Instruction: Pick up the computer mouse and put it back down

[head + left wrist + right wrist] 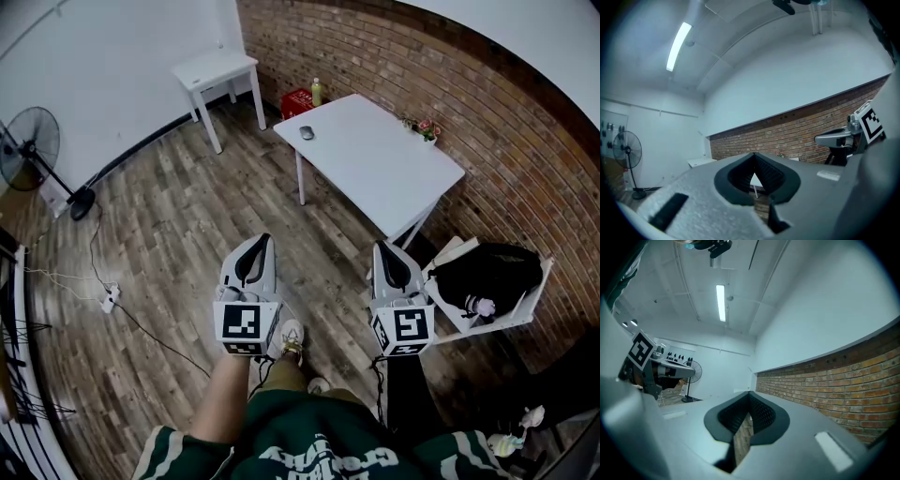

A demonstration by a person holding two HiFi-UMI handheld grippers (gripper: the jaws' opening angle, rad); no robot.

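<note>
Left gripper [255, 246] shut; right gripper [386, 251] apparently shut; both level, empty.

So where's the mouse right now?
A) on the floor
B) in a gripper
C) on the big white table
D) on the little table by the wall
C: the mouse lies on the big white table, close to its far corner, with nothing holding it.
</note>
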